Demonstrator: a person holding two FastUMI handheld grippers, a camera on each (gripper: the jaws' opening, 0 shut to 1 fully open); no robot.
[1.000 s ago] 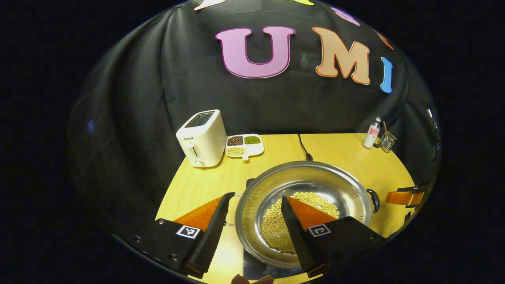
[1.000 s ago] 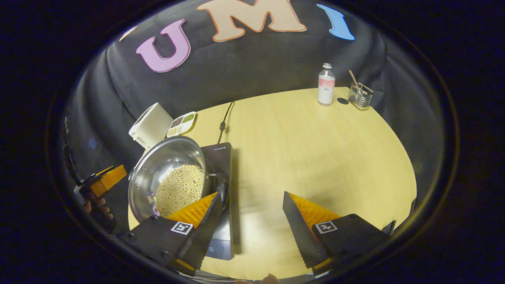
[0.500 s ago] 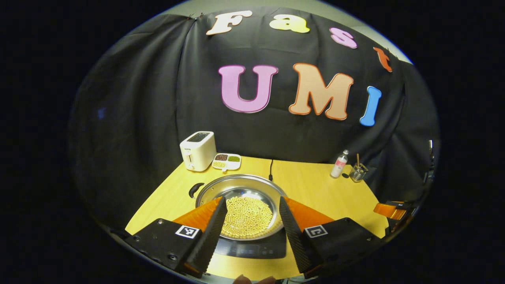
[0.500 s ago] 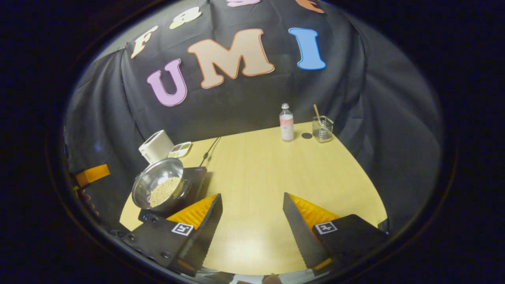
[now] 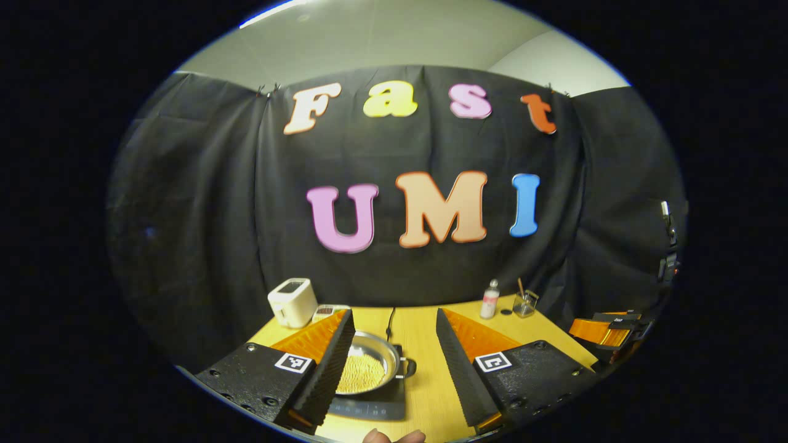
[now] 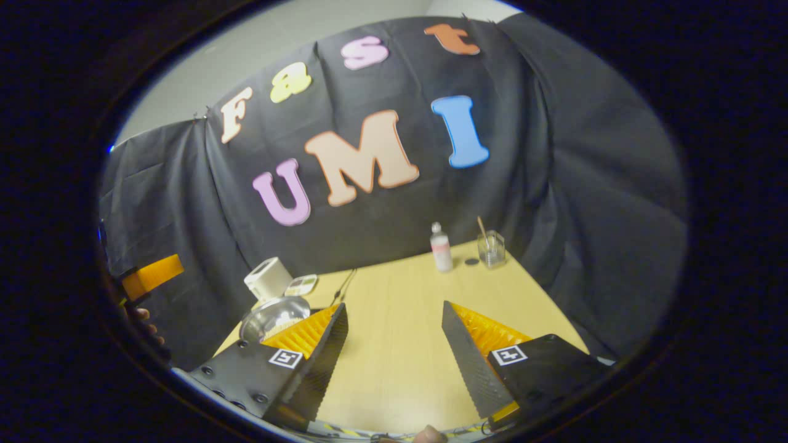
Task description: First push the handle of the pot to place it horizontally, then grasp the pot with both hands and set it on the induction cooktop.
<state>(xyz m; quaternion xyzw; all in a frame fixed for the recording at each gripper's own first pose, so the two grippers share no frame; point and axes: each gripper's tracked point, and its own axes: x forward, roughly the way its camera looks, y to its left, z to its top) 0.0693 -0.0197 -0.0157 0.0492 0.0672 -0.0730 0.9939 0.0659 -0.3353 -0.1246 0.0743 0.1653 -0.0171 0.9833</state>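
Observation:
The steel pot (image 5: pixel 372 363) holds yellow beans and rests on the black induction cooktop (image 5: pixel 369 407). A dark side handle (image 5: pixel 407 368) sticks out to its right. My left gripper (image 5: pixel 393 314) is open and held well back above the near table edge, with nothing between its fingers. In the right gripper view the pot (image 6: pixel 271 315) lies far to the left, partly behind my left finger (image 6: pixel 308 351). My right gripper (image 6: pixel 394 306) is open over bare table, well away from the pot. The right gripper (image 5: pixel 606 331) also shows at the far right of the left gripper view.
A white toaster (image 5: pixel 292 301) and a divided tray (image 6: pixel 301 284) stand at the back left of the yellow table (image 6: pixel 394 351). A small bottle (image 6: pixel 440 247) and a glass holder (image 6: pixel 491 248) stand at the back right. A black cable (image 5: pixel 390 320) runs back from the cooktop.
Both grippers have drawn back and tilted up from the pot, which now looks small and far off. The pot stays on the cooktop. Both grippers remain open.

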